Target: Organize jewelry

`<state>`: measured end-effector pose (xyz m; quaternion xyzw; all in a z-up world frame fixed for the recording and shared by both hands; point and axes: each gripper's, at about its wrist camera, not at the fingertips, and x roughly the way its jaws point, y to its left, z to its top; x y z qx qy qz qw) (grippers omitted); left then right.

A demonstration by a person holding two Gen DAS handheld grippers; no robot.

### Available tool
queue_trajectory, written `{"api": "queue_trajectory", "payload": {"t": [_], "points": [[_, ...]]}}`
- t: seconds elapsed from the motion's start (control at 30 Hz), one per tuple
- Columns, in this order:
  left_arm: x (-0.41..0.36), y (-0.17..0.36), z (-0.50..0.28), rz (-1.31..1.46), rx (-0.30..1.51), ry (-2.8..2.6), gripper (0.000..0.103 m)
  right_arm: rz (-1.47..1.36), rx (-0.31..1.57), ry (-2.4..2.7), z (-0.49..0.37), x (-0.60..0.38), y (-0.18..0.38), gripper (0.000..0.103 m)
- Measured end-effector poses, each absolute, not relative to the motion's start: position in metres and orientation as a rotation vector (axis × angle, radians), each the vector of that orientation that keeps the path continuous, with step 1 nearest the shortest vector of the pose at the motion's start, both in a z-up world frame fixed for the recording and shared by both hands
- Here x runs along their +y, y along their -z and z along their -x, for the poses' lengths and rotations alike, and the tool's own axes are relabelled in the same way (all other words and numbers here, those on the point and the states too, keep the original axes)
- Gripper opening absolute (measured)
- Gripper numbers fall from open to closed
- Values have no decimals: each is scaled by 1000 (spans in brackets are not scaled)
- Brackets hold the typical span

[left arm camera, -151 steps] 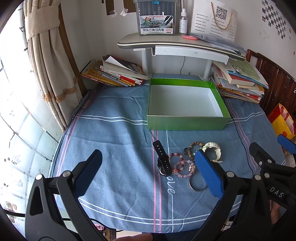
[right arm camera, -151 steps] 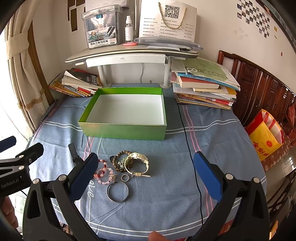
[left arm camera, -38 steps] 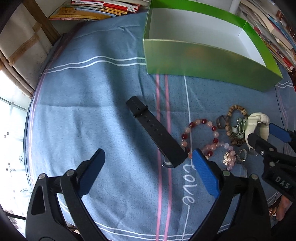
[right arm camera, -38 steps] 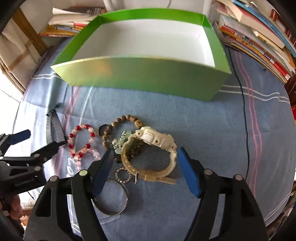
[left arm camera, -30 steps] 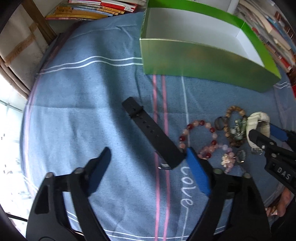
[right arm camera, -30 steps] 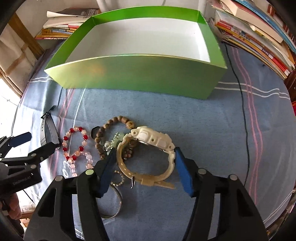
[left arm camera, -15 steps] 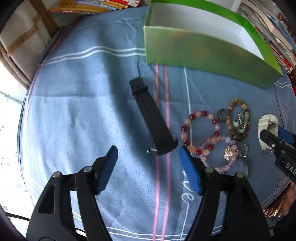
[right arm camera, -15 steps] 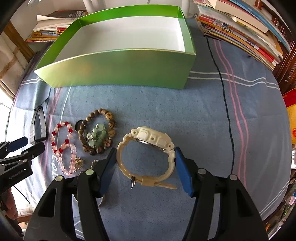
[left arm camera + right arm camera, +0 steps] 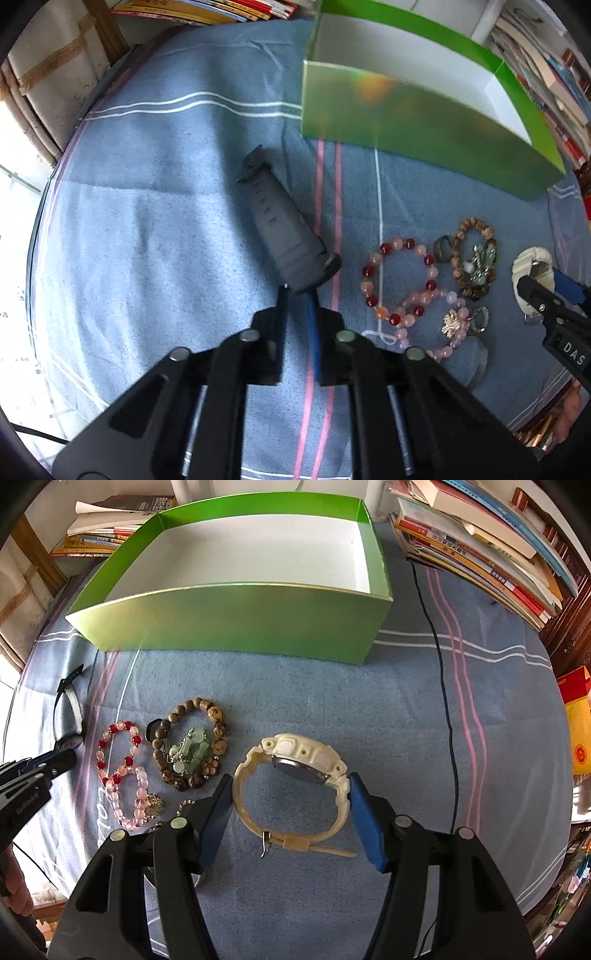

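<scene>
My left gripper [image 9: 298,295] is shut on the near end of the black watch [image 9: 280,225], which stretches away over the blue cloth. My right gripper [image 9: 290,794] is shut on the cream watch [image 9: 295,775], with a finger against each side of its band. A red-and-pink bead bracelet [image 9: 118,760], a brown wooden bead bracelet [image 9: 192,738] with green stones [image 9: 186,757] inside it, and small rings lie between the two watches. The empty green box [image 9: 236,616] stands just beyond them, and also shows in the left wrist view [image 9: 424,122].
Stacks of books stand at the back right [image 9: 480,546] and back left [image 9: 103,528]. A black cable [image 9: 443,686] runs down the cloth right of the box. A yellow-red bag [image 9: 580,723] sits at the far right. The left gripper shows at the left edge [image 9: 37,768].
My left gripper has closed from wide open onto the black watch's near end. My right gripper has stayed closed on the cream watch's band. Both have come slightly nearer the cloth.
</scene>
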<state>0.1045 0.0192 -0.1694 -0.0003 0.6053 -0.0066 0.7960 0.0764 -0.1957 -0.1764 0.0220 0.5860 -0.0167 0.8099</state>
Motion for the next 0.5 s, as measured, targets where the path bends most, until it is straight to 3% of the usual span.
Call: {"api": "queue_trajectory", "payload": {"t": [0.4, 0.5], "points": [[36, 162, -91, 6, 1293, -25, 7, -70, 1250, 40, -69, -204, 177, 61], [42, 166, -83, 7, 1303, -50, 11, -68, 1250, 41, -69, -205, 177, 61]]}}
